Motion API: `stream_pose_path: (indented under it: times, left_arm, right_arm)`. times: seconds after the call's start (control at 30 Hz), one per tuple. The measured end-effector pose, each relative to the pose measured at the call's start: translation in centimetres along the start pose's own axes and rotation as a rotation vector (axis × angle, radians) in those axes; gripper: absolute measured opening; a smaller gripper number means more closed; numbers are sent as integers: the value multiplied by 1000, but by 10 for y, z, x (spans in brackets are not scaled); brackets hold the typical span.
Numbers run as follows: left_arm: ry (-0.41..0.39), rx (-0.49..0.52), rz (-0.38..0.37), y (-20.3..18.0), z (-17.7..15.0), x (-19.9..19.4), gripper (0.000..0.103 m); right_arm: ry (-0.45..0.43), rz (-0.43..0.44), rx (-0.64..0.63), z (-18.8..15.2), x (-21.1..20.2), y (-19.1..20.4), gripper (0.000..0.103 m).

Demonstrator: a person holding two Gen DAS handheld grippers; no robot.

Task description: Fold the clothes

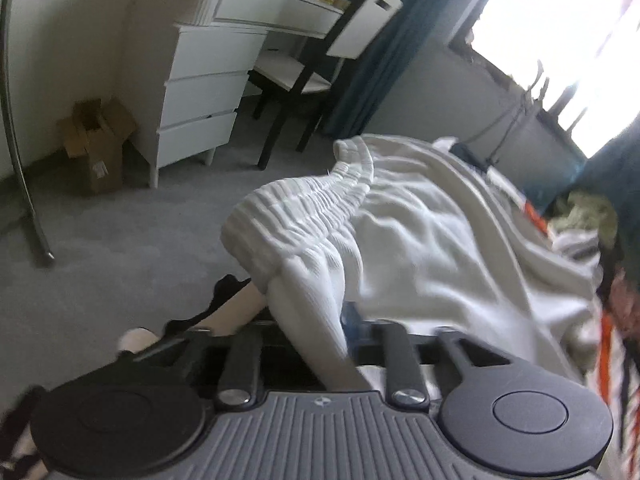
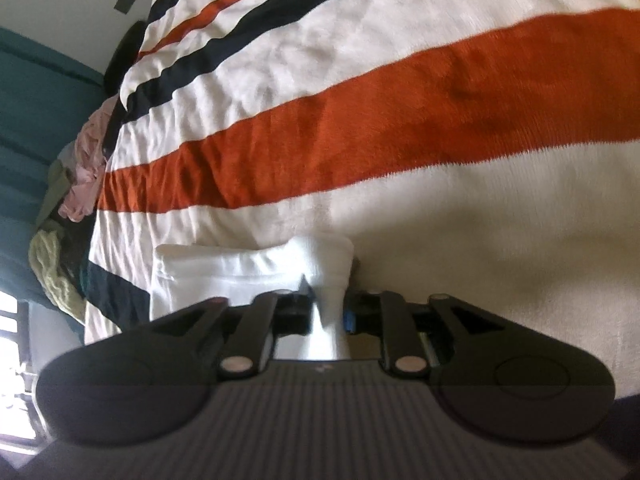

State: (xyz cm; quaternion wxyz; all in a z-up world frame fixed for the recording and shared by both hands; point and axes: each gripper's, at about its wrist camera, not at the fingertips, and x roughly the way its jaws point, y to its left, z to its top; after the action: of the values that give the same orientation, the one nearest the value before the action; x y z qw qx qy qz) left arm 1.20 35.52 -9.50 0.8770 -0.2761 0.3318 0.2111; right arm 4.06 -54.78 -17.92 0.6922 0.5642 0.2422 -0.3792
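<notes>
A white garment (image 1: pixel 404 240) with a ribbed elastic waistband (image 1: pixel 304 204) is lifted above the bed in the left wrist view. My left gripper (image 1: pixel 316 332) is shut on a bunch of its fabric just below the waistband. In the right wrist view my right gripper (image 2: pixel 328 304) is shut on another white edge of the garment (image 2: pixel 224 272), which lies low over the striped bedspread (image 2: pixel 360 128). The fingertips of both grippers are mostly hidden by the cloth.
The bedspread has white, orange and navy stripes. A heap of other clothes (image 2: pixel 80 168) lies at the bed's far side by teal curtains. Beside the bed are grey carpet, a white drawer unit (image 1: pixel 200 96), a chair (image 1: pixel 320 60), a cardboard box (image 1: pixel 96 140) and a metal stand (image 1: pixel 20 140).
</notes>
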Motion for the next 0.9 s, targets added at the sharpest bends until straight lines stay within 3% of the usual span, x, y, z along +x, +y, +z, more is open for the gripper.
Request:
stream_pose_path:
  times: [0.07, 0.13, 0.2, 0.33, 0.43, 0.57, 0.9]
  left_arm:
    - [-9, 76, 27, -15, 1, -10, 77]
    - [-54, 133, 32, -31, 1, -21, 84]
    - [-106, 187, 33, -47, 1, -33, 90]
    - [-214, 295, -4, -93, -7, -63, 90]
    - [-278, 405, -56, -142, -22, -81, 91]
    - [-305, 468, -164, -202, -47, -94, 93]
    - [-317, 560, -357, -330, -105, -115, 97]
  right_arm:
    - [-46, -6, -31, 0, -8, 6, 62]
    - [-128, -9, -80, 0, -20, 15, 80]
    - [-184, 25, -132, -3, -33, 26, 81]
    - [-305, 109, -285, -16, -67, 51, 81]
    - [-372, 258, -437, -31, -96, 71, 81]
    - [-416, 413, -631, -58, -128, 88, 81]
    - [-323, 660, -908, -122, -163, 103, 81]
